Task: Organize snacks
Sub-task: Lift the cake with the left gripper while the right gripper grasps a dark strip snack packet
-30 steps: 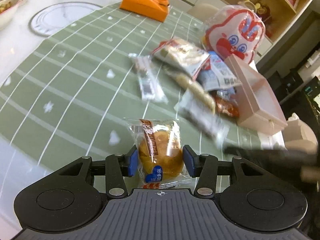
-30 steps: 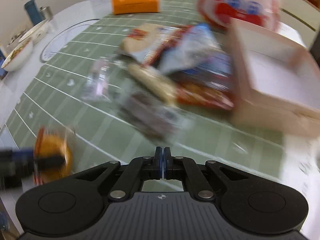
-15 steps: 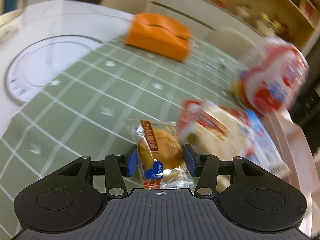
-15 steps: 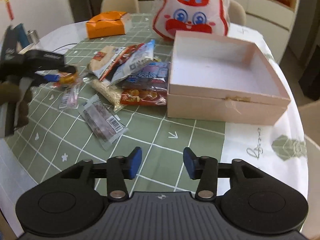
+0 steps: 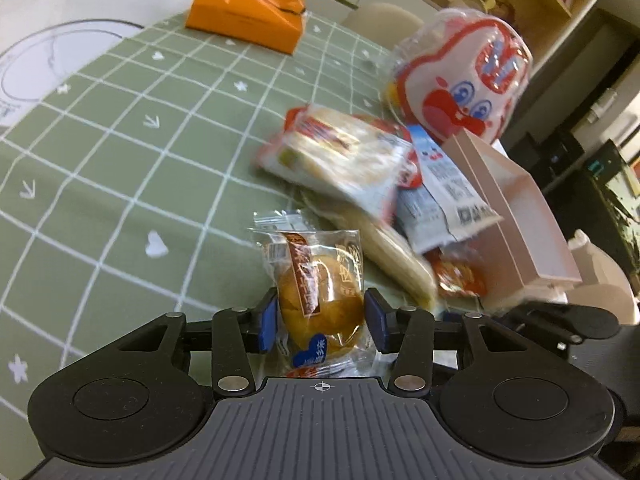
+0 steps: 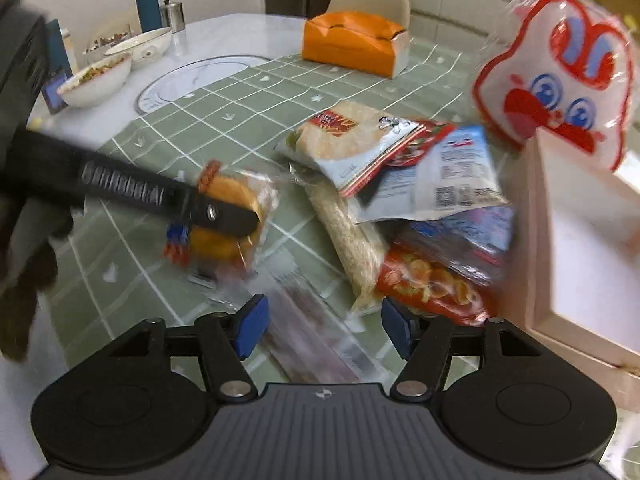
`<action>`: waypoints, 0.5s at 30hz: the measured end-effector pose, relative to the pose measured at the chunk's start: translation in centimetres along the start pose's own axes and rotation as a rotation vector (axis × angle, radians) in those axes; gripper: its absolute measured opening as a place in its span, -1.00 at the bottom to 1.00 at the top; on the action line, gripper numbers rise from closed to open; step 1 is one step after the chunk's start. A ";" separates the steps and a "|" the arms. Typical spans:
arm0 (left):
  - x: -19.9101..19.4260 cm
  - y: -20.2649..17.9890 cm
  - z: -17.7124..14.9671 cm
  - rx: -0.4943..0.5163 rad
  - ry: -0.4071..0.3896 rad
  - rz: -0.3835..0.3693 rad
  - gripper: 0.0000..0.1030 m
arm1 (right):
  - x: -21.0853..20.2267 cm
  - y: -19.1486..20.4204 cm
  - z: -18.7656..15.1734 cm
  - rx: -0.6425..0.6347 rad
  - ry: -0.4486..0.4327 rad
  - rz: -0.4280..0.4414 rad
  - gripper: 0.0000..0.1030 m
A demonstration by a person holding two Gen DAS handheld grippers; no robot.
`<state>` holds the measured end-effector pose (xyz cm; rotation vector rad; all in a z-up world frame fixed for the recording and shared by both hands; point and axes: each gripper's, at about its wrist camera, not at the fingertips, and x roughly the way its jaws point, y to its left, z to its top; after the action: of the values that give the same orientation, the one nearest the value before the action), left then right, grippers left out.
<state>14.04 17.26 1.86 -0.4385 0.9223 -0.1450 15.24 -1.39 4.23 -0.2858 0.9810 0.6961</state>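
My left gripper is shut on a wrapped golden cake and holds it above the green cloth, left of the snack pile; the cake also shows in the right wrist view. The pile holds a rice-cracker pack, a blue-white packet, a long pale bar and a red chip bag. The open pink box stands to the right. My right gripper is open and empty over a blurred dark wrapped bar.
A rabbit-face snack bag stands behind the box. An orange tissue box sits at the far side. Bowls, a flask and a metal cup are at the far left on the marble table.
My left gripper carried the cake up off the cloth and toward the pile. My right gripper opened from shut, pulled back, then came down close over the dark bar.
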 end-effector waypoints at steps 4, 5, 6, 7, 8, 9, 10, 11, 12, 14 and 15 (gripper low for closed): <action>-0.5 -1.3 -1.4 0.025 0.035 -0.034 -0.03 | -2.2 0.7 -2.1 -0.006 0.033 0.050 -0.53; -0.5 -1.7 -1.7 0.036 0.046 -0.046 -0.03 | -2.5 0.4 -2.7 0.002 0.041 0.051 -0.71; -0.4 -2.2 -2.1 0.049 0.056 -0.055 -0.03 | -3.2 0.0 -3.4 0.025 0.053 0.048 -0.77; -0.4 -2.8 -2.5 0.063 0.068 -0.069 -0.03 | -3.7 -0.5 -4.1 0.054 0.061 0.044 -0.84; -0.3 -3.4 -3.0 0.075 0.081 -0.085 -0.04 | -4.4 -1.1 -4.8 0.087 0.065 0.039 -0.84; -0.2 -4.1 -3.5 0.089 0.096 -0.104 -0.04 | -5.2 -1.7 -5.6 0.116 0.059 0.029 -0.84; -0.1 -4.7 -4.0 0.102 0.112 -0.121 -0.04 | -5.8 -2.3 -6.3 0.132 0.051 0.014 -0.84; 0.0 -5.3 -4.5 0.115 0.126 -0.135 -0.04 | -6.5 -2.7 -7.0 0.141 0.045 0.004 -0.83; 0.2 -5.9 -5.2 0.131 0.143 -0.154 -0.04 | -7.0 -3.1 -7.8 0.150 0.039 0.005 -0.82; 0.3 -7.1 -6.1 0.159 0.172 -0.187 -0.05 | -7.9 -3.6 -9.0 0.168 0.025 0.051 -0.56; 0.4 -7.6 -6.4 0.170 0.184 -0.199 -0.05 | -8.2 -3.7 -9.5 0.168 0.021 0.068 -0.38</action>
<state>9.63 8.32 1.46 -0.3625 1.0367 -0.4482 8.40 -12.42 5.67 -0.1127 1.0667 0.6688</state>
